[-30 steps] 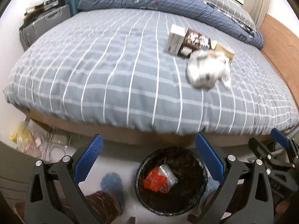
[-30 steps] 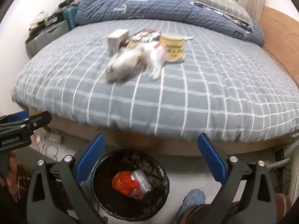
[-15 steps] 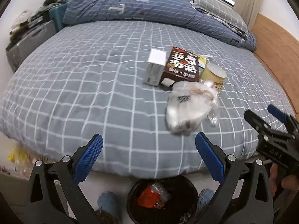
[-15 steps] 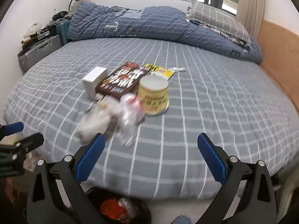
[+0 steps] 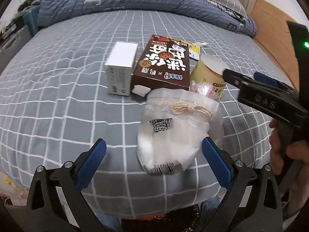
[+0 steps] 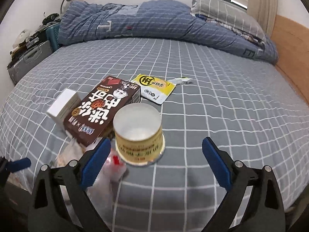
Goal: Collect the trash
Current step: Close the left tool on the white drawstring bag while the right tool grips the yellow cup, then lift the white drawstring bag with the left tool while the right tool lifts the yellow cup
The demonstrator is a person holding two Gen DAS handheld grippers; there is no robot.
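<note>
A pile of trash lies on the grey checked bed (image 5: 58, 96). Nearest me is a white plastic bag (image 5: 170, 131) with a string tie; my left gripper (image 5: 154, 160) stands open just before it, holding nothing. Behind the bag lie a brown snack box (image 5: 162, 63), a white box (image 5: 121, 67) and a yellow cup (image 5: 210, 71). My right gripper (image 6: 156, 154) is open around the near side of the yellow cup (image 6: 139, 131), without touching it. The brown box (image 6: 102, 112), a yellow packet (image 6: 156, 87) and a small white wrapper (image 6: 181, 80) lie beyond.
A blue duvet (image 6: 154, 23) and grey pillow (image 6: 222, 13) are heaped at the far end of the bed. A wooden panel (image 6: 289, 44) runs along the right. Suitcases and clutter (image 6: 29, 50) stand at the left. Orange trash (image 5: 154, 217) shows below the bed's edge.
Both grippers have risen from above the black bin on the floor and moved forward over the bed, close to the trash pile. Both stayed open.
</note>
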